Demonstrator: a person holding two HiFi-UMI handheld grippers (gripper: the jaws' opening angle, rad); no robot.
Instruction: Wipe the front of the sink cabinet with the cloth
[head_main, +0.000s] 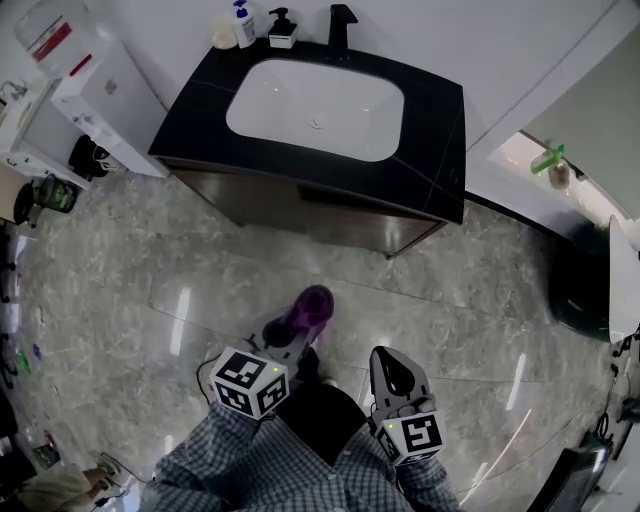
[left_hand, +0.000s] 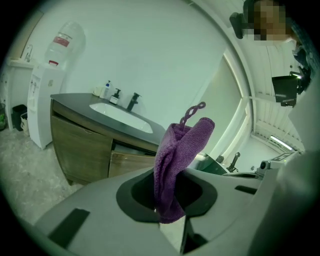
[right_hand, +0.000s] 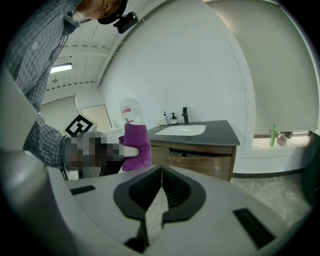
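Holding both grippers low over the marble floor (head_main: 150, 270), well back from the sink cabinet (head_main: 330, 215) | left gripper (left_hand: 170, 202) fingers clamped on the purple cloth (left_hand: 181, 150), which stands up between them | right gripper (right_hand: 160, 187) fingers pressed together | red label on water bottle (left_hand: 62, 40) too small to read

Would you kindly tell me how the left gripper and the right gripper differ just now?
The left gripper is shut on the purple cloth; the right gripper is shut with nothing between its jaws. In the head view the left gripper reaches slightly nearer the sink cabinet than the right gripper. Both hang above the floor, apart from the cabinet.
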